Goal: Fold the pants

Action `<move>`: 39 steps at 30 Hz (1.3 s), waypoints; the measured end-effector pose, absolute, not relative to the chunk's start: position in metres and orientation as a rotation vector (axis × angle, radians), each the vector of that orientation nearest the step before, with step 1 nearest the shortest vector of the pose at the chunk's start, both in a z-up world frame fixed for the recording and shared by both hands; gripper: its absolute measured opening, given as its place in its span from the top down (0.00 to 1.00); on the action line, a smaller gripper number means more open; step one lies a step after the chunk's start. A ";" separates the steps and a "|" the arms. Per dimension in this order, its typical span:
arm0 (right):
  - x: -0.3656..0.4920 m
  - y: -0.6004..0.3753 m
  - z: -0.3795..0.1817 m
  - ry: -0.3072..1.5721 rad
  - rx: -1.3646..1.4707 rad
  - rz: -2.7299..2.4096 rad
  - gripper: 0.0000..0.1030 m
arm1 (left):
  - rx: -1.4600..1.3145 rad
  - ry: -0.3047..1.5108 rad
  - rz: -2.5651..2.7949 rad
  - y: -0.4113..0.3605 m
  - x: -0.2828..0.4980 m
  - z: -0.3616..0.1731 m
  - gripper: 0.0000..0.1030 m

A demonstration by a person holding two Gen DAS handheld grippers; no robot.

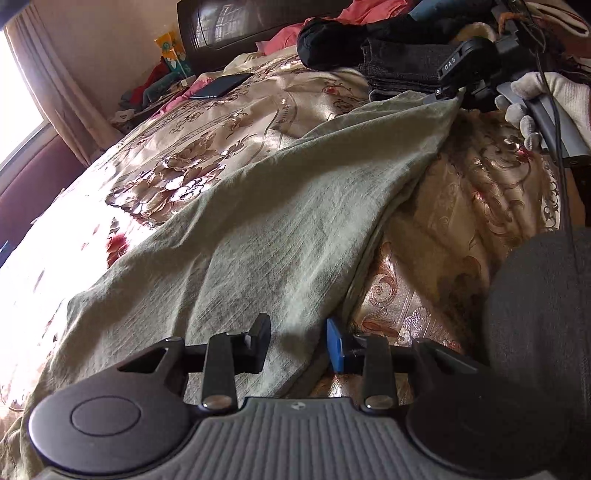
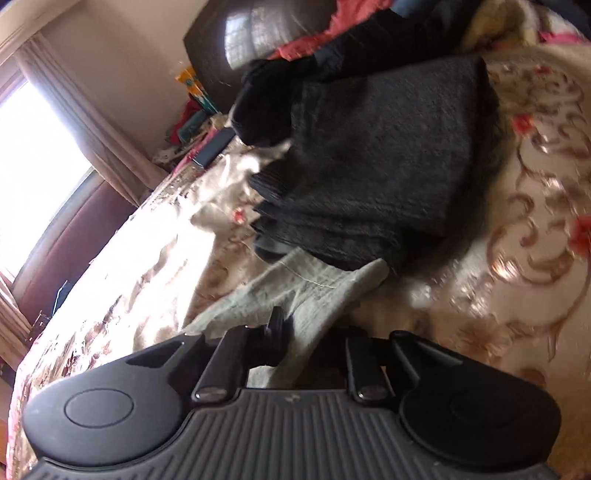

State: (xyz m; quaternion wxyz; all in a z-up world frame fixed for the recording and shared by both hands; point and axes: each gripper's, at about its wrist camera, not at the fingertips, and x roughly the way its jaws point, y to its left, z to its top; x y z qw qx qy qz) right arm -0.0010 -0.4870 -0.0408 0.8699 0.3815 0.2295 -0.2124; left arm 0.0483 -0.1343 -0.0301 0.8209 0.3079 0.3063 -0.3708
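Observation:
Pale green-grey pants [image 1: 280, 206] lie stretched across the floral bedspread [image 1: 184, 155]. My left gripper [image 1: 298, 343] is open, its jaws either side of the pants' near edge, low over the fabric. My right gripper [image 1: 448, 96] appears at the upper right of the left wrist view, shut on the far corner of the pants and lifting it. In the right wrist view that gripper [image 2: 306, 332] pinches the pale pants [image 2: 314, 291]; its right finger is hidden under the cloth.
A folded dark grey garment [image 2: 380, 166] lies just beyond the held corner. Black clothing [image 1: 332, 37] and pink clothes [image 1: 369, 13] are piled by the dark headboard [image 1: 221, 29]. A dark phone [image 1: 221, 85] lies on the bed. A curtained window [image 1: 22, 96] is at left.

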 end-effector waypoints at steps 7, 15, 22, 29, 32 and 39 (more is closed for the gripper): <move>-0.017 -0.492 -0.031 0.424 0.760 -0.395 0.59 | 0.677 0.664 -0.795 -0.136 0.050 -0.030 0.54; 0.019 -0.509 -0.042 0.501 0.870 -0.342 0.85 | 0.667 0.667 -0.787 -0.145 0.056 -0.029 0.53; 0.001 -0.498 -0.062 0.415 1.033 -0.254 0.55 | 0.668 0.658 -0.785 -0.145 0.055 -0.029 0.53; -0.002 -0.500 -0.069 0.353 1.073 -0.255 0.53 | 0.676 0.655 -0.791 -0.146 0.056 -0.029 0.52; 0.019 -0.502 -0.051 0.405 0.990 -0.261 0.51 | 0.683 0.656 -0.789 -0.146 0.055 -0.028 0.51; 0.001 -0.500 -0.015 0.494 0.718 -0.377 0.64 | 0.674 0.657 -0.786 -0.146 0.056 -0.030 0.51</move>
